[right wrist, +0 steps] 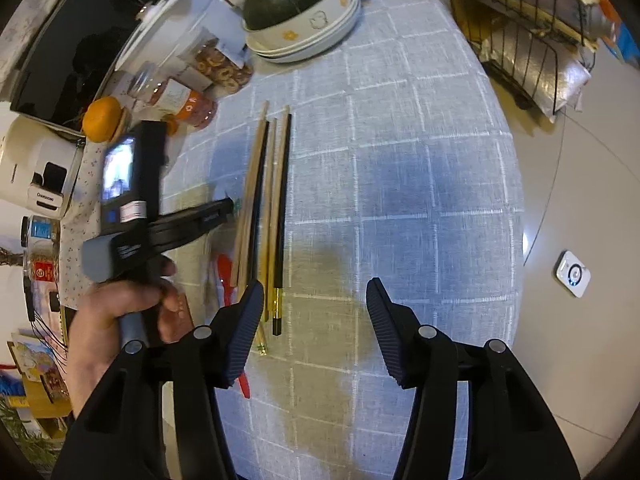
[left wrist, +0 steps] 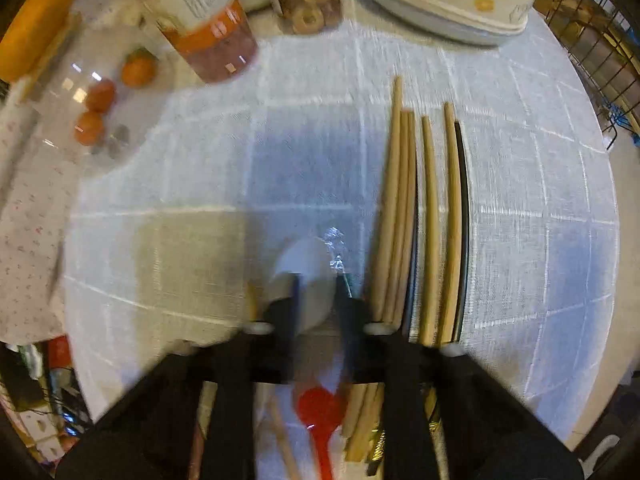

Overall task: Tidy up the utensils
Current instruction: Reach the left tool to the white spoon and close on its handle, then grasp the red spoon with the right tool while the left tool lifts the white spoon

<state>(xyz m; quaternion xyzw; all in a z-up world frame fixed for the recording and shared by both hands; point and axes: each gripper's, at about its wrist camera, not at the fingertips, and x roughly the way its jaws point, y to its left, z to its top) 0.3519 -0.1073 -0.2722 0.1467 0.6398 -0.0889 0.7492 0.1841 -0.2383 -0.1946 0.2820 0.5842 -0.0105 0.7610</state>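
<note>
My left gripper [left wrist: 316, 280] holds a white spoon; my right gripper [right wrist: 316, 292] hangs open over the worktop.

In the left wrist view, my left jaws are closed on the rounded bowl of a white plastic spoon [left wrist: 306, 276], which sticks out forward between them, with a bit of clear wrapping at its right edge. Just right of these jaws, the long wooden and black chopsticks [left wrist: 416, 216] lie side by side on the grey checked tablecloth of the worktop [left wrist: 540, 208], pointing away from me. Below the jaws lies a red plastic spoon [left wrist: 320, 420], partly hidden by the gripper body. In the right wrist view, my right jaws stand wide apart and hold nothing; the same chopsticks [right wrist: 268, 200] lie ahead and left of them. The left gripper [right wrist: 228, 208] is further left, blurred, its tips near the chopsticks. Far ahead is a stack of white dishes [right wrist: 332, 28] with a dark green squash [right wrist: 280, 2] on top.
</note>
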